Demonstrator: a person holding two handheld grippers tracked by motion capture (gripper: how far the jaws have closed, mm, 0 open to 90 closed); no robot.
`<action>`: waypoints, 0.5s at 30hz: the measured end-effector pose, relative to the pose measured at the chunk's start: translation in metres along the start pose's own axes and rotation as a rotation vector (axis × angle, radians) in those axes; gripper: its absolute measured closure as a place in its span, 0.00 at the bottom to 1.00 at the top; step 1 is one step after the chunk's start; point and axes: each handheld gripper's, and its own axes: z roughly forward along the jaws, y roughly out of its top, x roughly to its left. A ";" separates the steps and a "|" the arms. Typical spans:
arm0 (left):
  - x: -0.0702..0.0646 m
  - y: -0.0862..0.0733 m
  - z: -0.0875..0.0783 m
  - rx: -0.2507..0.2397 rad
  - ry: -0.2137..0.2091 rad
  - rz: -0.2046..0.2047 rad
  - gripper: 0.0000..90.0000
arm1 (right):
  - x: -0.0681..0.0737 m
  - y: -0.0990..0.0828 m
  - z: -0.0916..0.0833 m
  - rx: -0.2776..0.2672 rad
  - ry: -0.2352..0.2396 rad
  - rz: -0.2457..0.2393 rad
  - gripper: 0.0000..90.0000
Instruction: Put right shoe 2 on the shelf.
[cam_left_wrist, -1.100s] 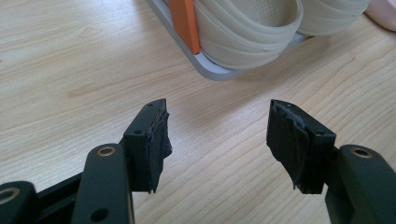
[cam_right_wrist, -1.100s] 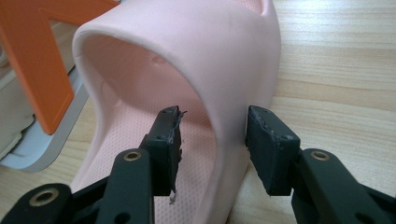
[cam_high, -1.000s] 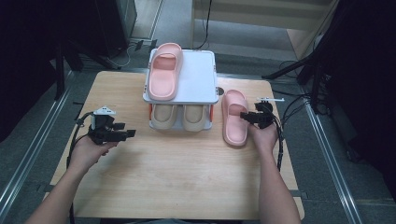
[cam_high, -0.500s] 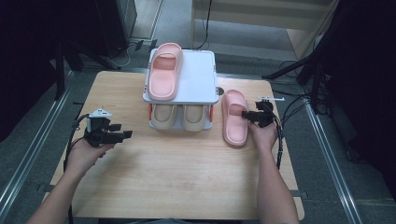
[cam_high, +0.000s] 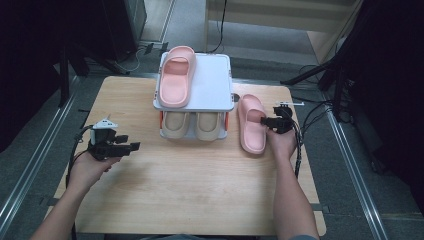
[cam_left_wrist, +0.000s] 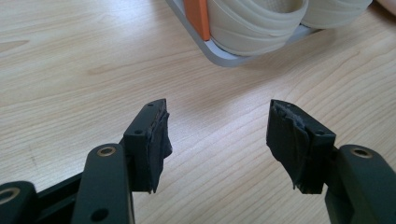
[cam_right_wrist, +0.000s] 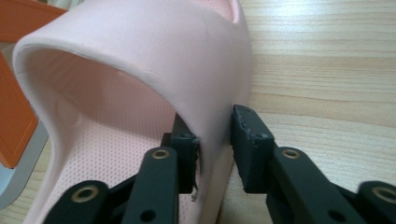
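The pink slipper (cam_right_wrist: 140, 60) lies on the table (cam_high: 200, 190) beside the shoe rack (cam_high: 220, 95), its strap wall nipped between the right gripper (cam_right_wrist: 212, 140) jaws; from above that pinch is hidden. The left gripper (cam_left_wrist: 217, 135) gapes wide over bare wood, rack corner ahead
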 end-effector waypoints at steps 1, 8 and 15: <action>0.000 0.000 0.000 0.001 0.001 0.000 0.43 | 0.000 0.000 -0.001 -0.001 -0.002 0.008 0.85; -0.002 -0.001 0.003 0.015 -0.010 0.005 0.43 | -0.003 0.001 -0.005 0.001 -0.016 0.024 0.91; -0.003 -0.001 0.004 0.017 -0.015 0.003 0.43 | 0.000 0.005 -0.011 -0.011 -0.009 0.025 0.92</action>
